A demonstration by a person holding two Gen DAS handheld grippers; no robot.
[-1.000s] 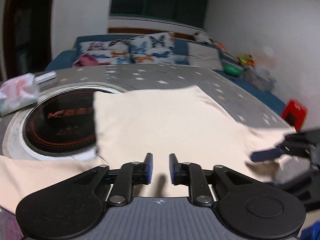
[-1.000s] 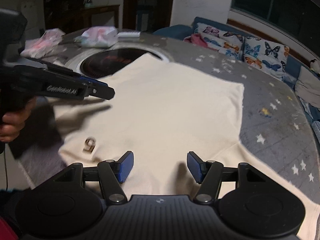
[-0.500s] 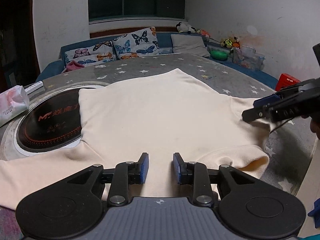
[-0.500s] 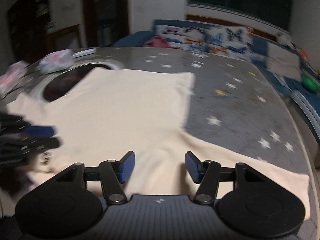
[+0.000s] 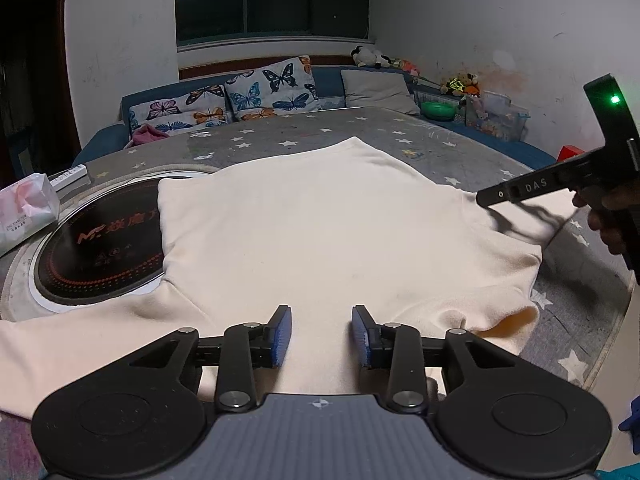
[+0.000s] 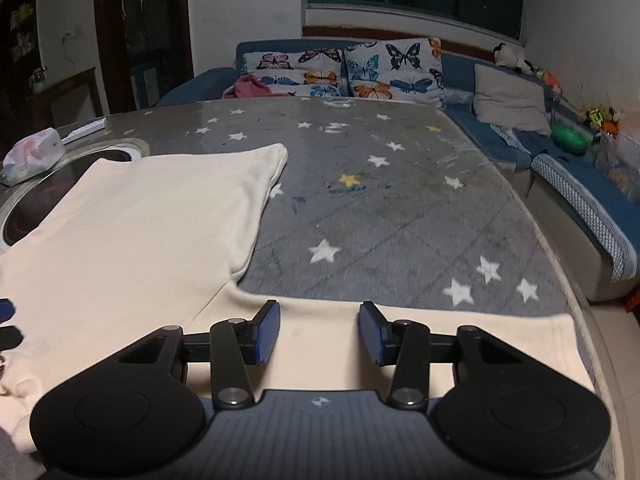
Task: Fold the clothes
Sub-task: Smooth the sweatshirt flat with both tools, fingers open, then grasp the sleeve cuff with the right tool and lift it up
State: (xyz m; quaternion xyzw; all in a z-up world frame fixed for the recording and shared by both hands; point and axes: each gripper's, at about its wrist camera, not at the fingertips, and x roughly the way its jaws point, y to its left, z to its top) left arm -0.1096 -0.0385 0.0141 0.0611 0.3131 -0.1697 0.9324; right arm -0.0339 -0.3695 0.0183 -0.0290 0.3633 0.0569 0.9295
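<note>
While the cream shirt (image 5: 320,220) lies flat on the starred bench (image 6: 400,208), the left tool (image 5: 321,336) and right tool (image 6: 319,332) hover part-open and empty over opposite sleeves, apparently poised to pinch and fold inward.

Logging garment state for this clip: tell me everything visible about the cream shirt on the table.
The cream shirt is a plain, soft knit-looking top lying mostly flat on the star-print table cover. Its body partly overlaps the round black cooktop. One sleeve stretches toward the table's edge under the open right gripper; the open left gripper hovers over the near part. The fabric bunches near the collar. Neither gripper grips it.
</note>
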